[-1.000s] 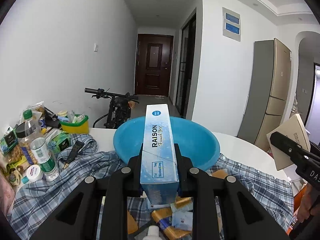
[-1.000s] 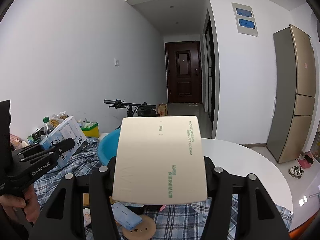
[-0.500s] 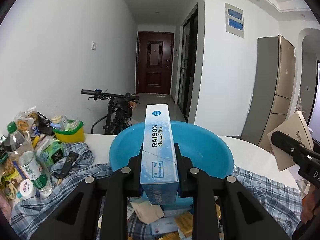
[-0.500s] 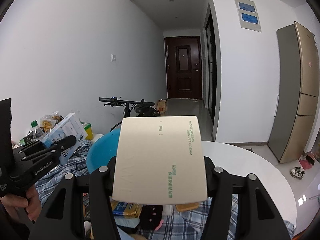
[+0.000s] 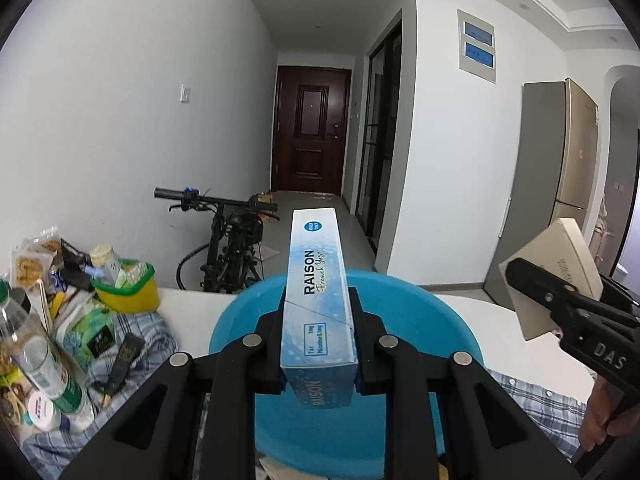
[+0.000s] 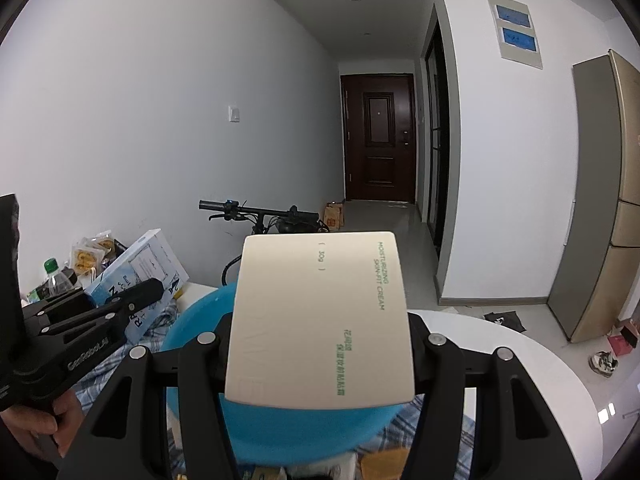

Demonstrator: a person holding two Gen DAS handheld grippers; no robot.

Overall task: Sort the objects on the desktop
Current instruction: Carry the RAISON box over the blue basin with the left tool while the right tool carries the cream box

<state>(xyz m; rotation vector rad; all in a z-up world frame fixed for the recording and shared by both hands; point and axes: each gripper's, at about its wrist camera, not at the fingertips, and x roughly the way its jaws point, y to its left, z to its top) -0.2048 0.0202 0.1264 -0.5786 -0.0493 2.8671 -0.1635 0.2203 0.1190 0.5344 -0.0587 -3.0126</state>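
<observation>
**Two boxes held above the blue basin**

While the left wrist camera looks down its own fingers, the left gripper (image 5: pixel 318 344) is clamped on a long blue RAISON box (image 5: pixel 318 300), which points forward over the blue basin (image 5: pixel 432 320). The basin sits on a white round table (image 5: pixel 520 344) partly covered by a plaid cloth (image 5: pixel 540 400). To the left lie a yellow-green tub (image 5: pixel 128 292), clear water bottles (image 5: pixel 44 364) and snack packets (image 5: pixel 30 264). At the right edge the right gripper (image 5: pixel 560 308) holds a beige cream box (image 5: pixel 560 272), tilted.

From the right wrist camera, the right gripper (image 6: pixel 320 356) has its fingers closed against both sides of the beige cream box (image 6: pixel 320 324), whose broad face fills the centre above the blue basin (image 6: pixel 192 324). At the left, the left gripper (image 6: pixel 120 308) carries the RAISON box (image 6: pixel 144 268) beside the basin's rim. A bicycle (image 6: pixel 260 212) stands against the wall behind the table.
</observation>
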